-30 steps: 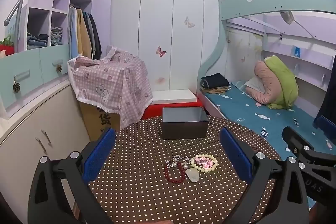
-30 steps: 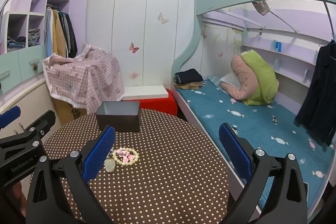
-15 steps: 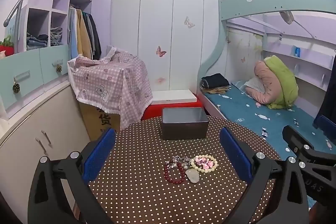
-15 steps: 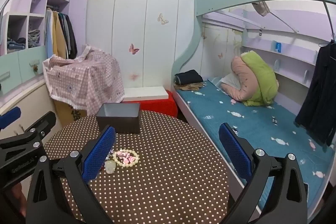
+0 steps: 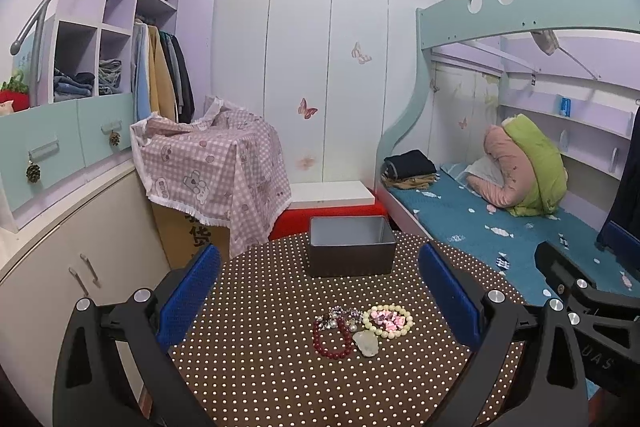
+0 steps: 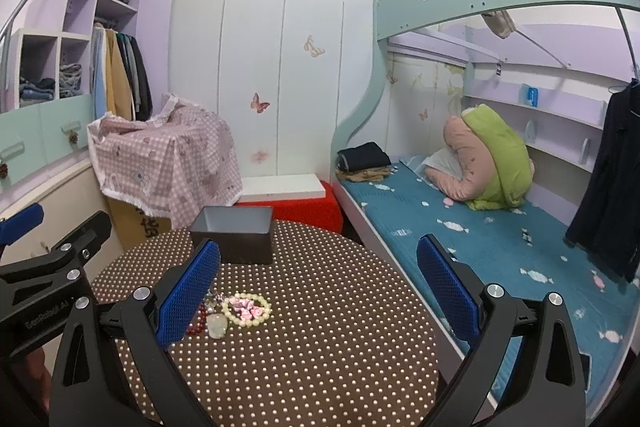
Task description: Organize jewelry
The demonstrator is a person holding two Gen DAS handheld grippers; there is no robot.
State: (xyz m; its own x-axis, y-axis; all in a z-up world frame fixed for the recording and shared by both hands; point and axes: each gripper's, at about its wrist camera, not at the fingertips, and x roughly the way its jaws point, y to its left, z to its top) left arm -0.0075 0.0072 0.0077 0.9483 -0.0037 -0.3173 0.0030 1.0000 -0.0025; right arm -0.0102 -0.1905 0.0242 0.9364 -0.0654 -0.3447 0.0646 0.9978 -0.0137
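A small pile of jewelry lies on the round brown dotted table (image 5: pixel 260 367): a red bead bracelet (image 5: pixel 333 341), a cream pearl bracelet with pink stones (image 5: pixel 387 320), a pale jade pendant (image 5: pixel 366 343) and a silvery beaded piece (image 5: pixel 340 317). An open dark grey box (image 5: pixel 350 247) stands behind them. My left gripper (image 5: pixel 320 295) is open and empty above the table, the pile between its fingers. My right gripper (image 6: pixel 318 291) is open and empty; the pearl bracelet (image 6: pixel 246 309), pendant (image 6: pixel 217 325) and box (image 6: pixel 234 239) lie by its left finger.
A bunk bed with a blue mattress (image 6: pixel 480 247) runs along the right. A pink checked cloth covers a cardboard box (image 5: pixel 212 163) behind the table. A red stool with a white board (image 5: pixel 332 203) stands beyond the box. Cabinets (image 5: pixel 72 247) line the left wall.
Both grippers have shifted slightly; the jewelry sits a little lower and nearer in both views. Nothing was picked up.
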